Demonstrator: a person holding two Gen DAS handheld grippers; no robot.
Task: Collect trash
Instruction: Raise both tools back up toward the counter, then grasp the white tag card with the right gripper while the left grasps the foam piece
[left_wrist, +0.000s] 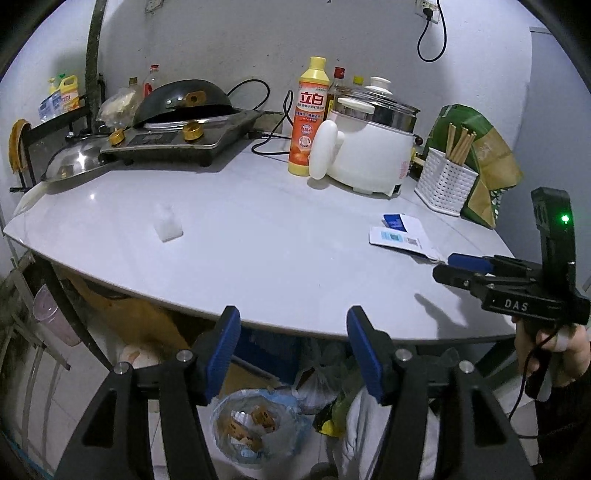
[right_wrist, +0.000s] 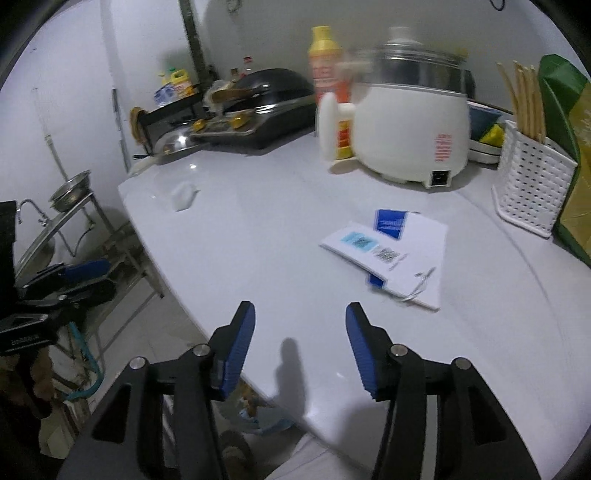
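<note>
- The paper packet (right_wrist: 388, 258) lay flat on the table (right_wrist: 258, 240), in front of the rice cooker (right_wrist: 410, 136).
- The right gripper (right_wrist: 300, 347) hovered just before the packet, jaws apart, empty.
- The left gripper (left_wrist: 293, 350) stood further from it, jaws apart, empty.

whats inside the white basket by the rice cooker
Wooden chopsticks stand upright in the white basket, their tops sticking out above its rim. The basket's walls hide their lower ends and anything else inside.
</note>
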